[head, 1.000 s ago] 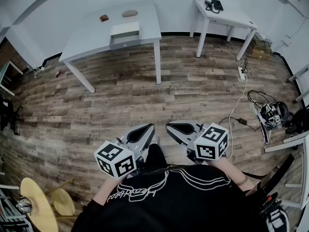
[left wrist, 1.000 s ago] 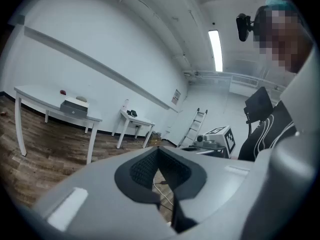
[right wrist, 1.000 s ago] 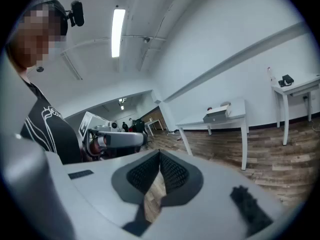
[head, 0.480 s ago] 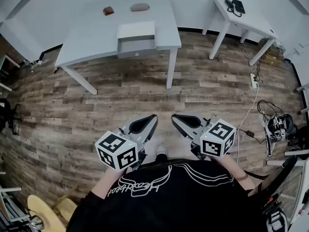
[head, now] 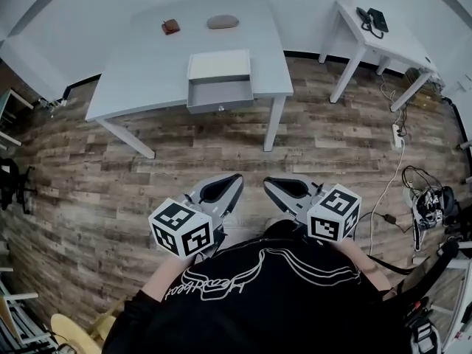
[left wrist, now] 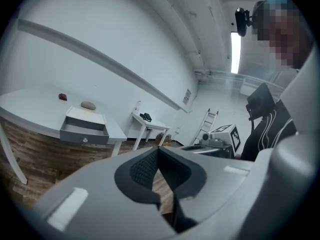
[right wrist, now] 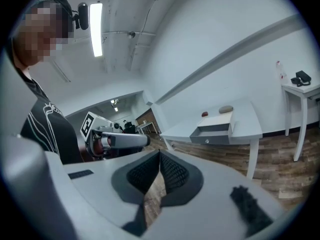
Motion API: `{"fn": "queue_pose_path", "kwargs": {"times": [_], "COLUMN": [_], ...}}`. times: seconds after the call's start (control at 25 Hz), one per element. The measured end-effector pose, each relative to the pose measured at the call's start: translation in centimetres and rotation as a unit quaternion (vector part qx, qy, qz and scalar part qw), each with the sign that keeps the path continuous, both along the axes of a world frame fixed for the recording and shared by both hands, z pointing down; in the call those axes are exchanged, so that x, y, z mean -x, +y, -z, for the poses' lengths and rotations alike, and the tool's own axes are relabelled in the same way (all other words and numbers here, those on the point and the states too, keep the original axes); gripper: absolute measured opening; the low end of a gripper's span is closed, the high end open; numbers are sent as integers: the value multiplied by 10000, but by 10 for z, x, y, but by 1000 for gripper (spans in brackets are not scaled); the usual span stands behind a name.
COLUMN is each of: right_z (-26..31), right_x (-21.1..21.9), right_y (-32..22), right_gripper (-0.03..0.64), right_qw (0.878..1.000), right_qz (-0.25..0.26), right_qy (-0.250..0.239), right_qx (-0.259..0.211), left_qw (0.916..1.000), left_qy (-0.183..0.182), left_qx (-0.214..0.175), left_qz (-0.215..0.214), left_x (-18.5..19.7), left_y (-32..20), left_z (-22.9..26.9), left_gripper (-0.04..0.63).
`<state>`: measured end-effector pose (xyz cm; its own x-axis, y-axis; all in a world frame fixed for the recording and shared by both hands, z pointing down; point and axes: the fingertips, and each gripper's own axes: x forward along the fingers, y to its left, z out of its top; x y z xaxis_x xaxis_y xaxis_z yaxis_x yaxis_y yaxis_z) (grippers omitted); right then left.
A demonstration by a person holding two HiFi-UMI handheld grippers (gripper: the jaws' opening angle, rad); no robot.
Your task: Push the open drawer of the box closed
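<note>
A white box (head: 219, 66) sits on the grey table (head: 147, 57), and its grey drawer (head: 220, 94) is pulled out toward me over the table's front edge. The drawer (left wrist: 84, 130) shows far off at the left of the left gripper view, and the drawer (right wrist: 212, 132) also lies far ahead in the right gripper view. My left gripper (head: 237, 178) and right gripper (head: 267, 181) are held side by side close to my body, well short of the table. Both have their jaws together with nothing between them.
A small brown object (head: 171, 26) and a grey oval object (head: 222, 21) lie on the table behind the box. A white side table (head: 383, 34) with a black phone (head: 374, 18) stands at the right. Cables and a power strip (head: 399, 131) lie on the wooden floor.
The table and drawer have come nearer and lower in the head view as I walk toward them. Both grippers stay shut in front of my body.
</note>
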<state>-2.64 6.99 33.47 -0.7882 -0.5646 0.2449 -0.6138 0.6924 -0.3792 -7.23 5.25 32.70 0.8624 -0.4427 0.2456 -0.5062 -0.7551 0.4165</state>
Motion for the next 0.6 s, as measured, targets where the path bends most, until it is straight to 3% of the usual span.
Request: {"fn": "queue_pose_path", "kwargs": {"times": [0.28,0.6], "right_z": [-20,-43], "right_x": [-4,-14], "right_y": [-48,-139], "right_gripper": [9,9], "right_qw": [9997,9976], "right_qz": [205,556], "right_qy": [-31,-35], "right_qx": [109,406], "left_qw": [9996,9969], "left_qy": [-143,-382], "left_qx": [129,456], "left_qz": [184,511], "left_x": [-4,-13], "left_y": [-43,-131], "left_z": [-23,-53], "left_gripper": [8,8]}}
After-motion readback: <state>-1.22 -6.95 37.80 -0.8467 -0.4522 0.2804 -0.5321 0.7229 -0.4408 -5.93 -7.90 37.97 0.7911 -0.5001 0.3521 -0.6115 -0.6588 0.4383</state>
